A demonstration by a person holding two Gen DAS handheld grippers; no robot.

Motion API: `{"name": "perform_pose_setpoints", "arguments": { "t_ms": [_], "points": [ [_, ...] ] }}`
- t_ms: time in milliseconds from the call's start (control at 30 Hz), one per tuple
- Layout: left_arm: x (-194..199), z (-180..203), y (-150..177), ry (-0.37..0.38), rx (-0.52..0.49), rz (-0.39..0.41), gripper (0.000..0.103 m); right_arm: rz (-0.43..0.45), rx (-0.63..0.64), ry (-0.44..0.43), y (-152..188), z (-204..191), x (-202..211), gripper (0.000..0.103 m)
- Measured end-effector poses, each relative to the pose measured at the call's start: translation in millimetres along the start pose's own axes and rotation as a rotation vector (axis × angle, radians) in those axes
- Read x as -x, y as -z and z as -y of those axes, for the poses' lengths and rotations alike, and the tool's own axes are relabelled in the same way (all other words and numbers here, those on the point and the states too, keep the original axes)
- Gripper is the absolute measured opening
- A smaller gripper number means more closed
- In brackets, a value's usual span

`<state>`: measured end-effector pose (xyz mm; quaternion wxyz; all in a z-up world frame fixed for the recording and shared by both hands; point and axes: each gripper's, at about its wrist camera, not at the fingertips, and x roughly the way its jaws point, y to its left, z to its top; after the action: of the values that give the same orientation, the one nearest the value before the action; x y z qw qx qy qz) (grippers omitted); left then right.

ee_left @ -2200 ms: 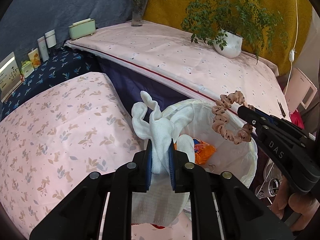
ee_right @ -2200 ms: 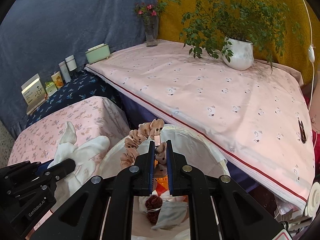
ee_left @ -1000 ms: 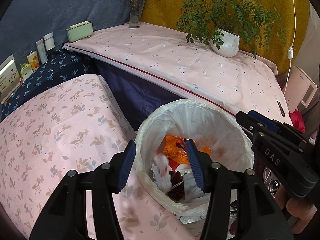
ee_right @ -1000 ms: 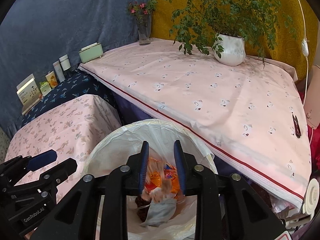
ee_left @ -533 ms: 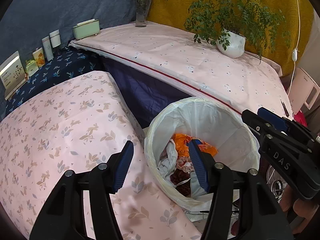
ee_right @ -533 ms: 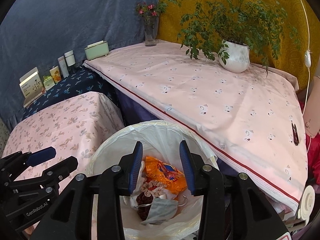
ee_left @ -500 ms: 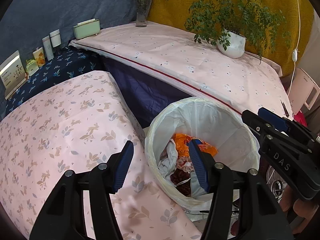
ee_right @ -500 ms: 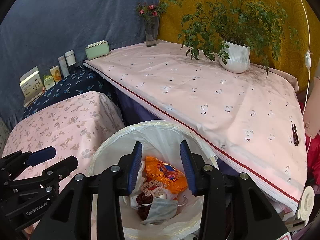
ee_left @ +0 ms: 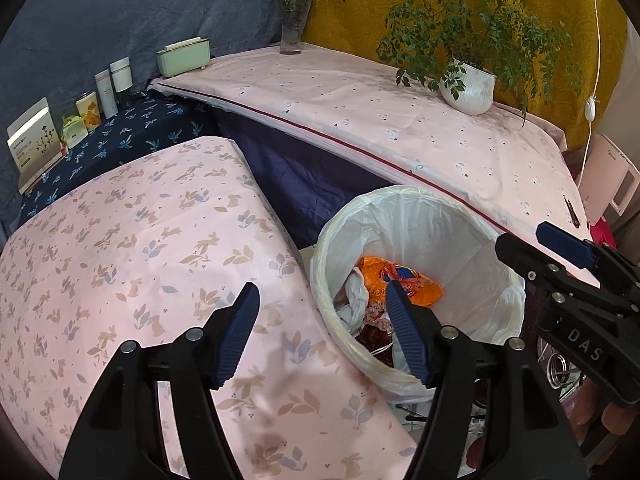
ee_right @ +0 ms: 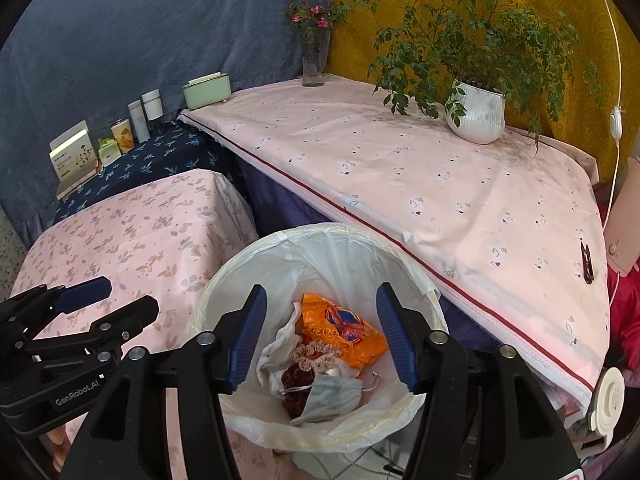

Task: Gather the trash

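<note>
A white-lined trash bin (ee_left: 472,240) (ee_right: 248,272) stands on the floor between the two pink-covered surfaces. Inside lie an orange wrapper (ee_right: 340,330), a white cloth (ee_right: 280,344), a pink scrunchie (ee_right: 316,354), a dark red item (ee_right: 294,380) and a grey face mask (ee_right: 332,396). My left gripper (ee_left: 320,336) is open and empty, over the bin's left rim and the floral surface. My right gripper (ee_right: 320,336) is open and empty above the bin's mouth. Each gripper also shows in the other's view: the right (ee_left: 560,256) and the left (ee_right: 100,304).
A floral pink surface (ee_left: 120,248) lies left of the bin. A pink-clothed table (ee_right: 400,176) lies behind it with a potted plant (ee_right: 476,112), a flower vase (ee_right: 312,60), a green box (ee_right: 206,90) and a black clip (ee_right: 587,266). Bottles and cartons (ee_right: 120,132) stand at the far left.
Both grippers opened and dropped the white cloth and the pink scrunchie into the bin. Since then both have opened wider and the left has shifted left, away from the bin.
</note>
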<state>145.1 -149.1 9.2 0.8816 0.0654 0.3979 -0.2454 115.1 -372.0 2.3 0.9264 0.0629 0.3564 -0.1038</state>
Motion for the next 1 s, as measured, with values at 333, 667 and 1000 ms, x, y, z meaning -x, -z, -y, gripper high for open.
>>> {"name": "perform_pose_setpoints", "arguments": {
  "t_ms": [333, 667, 1000],
  "points": [
    [6, -13, 28, -0.034, 0.031, -0.019, 0.079, -0.025, 0.011, 0.014, 23, -4, 17, 0.075],
    [13, -23, 49, -0.107, 0.058, -0.03, 0.093, -0.05, 0.026, 0.039, 49, -10, 29, 0.085],
    [35, -31, 54, -0.138, 0.12, -0.03, 0.095, -0.067, 0.029, 0.045, 55, -16, 39, 0.09]
  ]
}}
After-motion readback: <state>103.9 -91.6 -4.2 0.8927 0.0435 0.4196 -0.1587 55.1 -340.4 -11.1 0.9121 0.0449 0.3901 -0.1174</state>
